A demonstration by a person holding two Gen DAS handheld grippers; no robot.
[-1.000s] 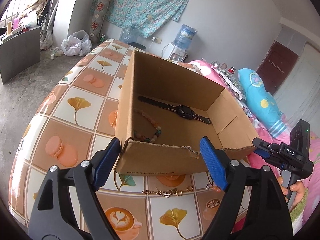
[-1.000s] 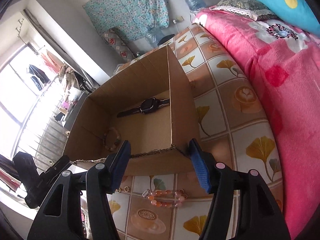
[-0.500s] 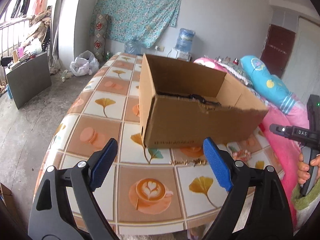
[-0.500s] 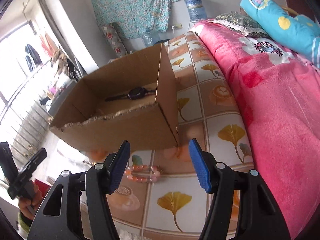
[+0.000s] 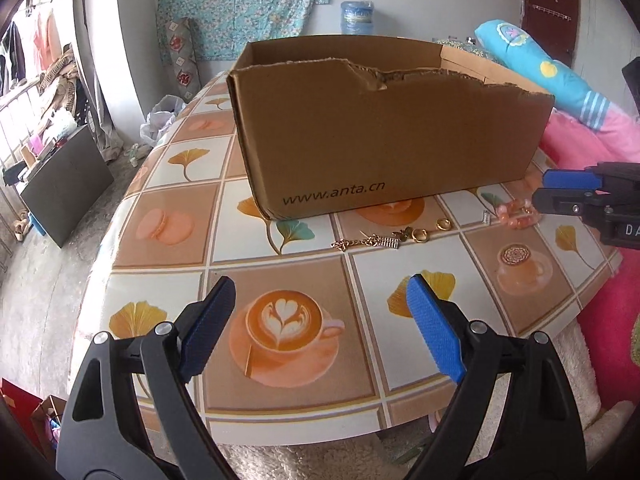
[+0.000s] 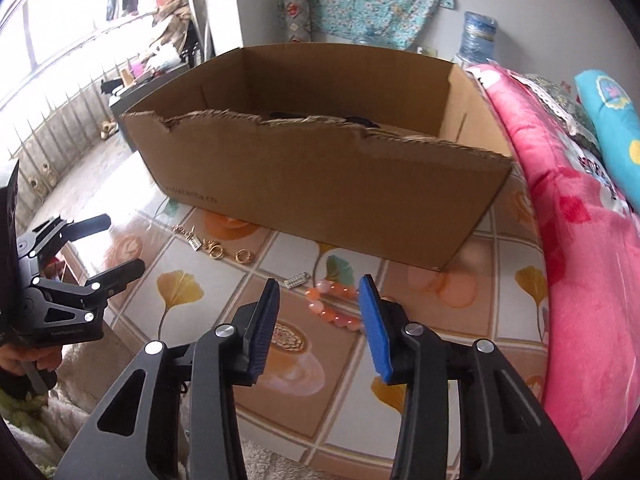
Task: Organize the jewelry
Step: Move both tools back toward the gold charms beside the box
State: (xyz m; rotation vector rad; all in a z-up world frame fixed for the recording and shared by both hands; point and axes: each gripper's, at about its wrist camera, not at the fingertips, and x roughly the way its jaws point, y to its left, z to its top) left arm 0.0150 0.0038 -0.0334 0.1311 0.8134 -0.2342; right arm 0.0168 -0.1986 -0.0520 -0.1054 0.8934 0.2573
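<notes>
Right gripper (image 6: 320, 312) closing, jaws narrowing around pink bead bracelet (image 6: 334, 307), not yet pressing. Left gripper (image 5: 320, 328) wide, empty. Gold chain (image 5: 394, 237) at twelve o'clock from it, before cardboard box (image 5: 384, 136).

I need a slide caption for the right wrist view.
Right gripper closing around orange bead bracelet before cardboard box.

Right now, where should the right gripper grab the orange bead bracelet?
Take the bracelet across its near strand of beads, coming down from above: it lies flat on the table, a loop between the closing, not yet touching fingers of the right gripper.
</notes>
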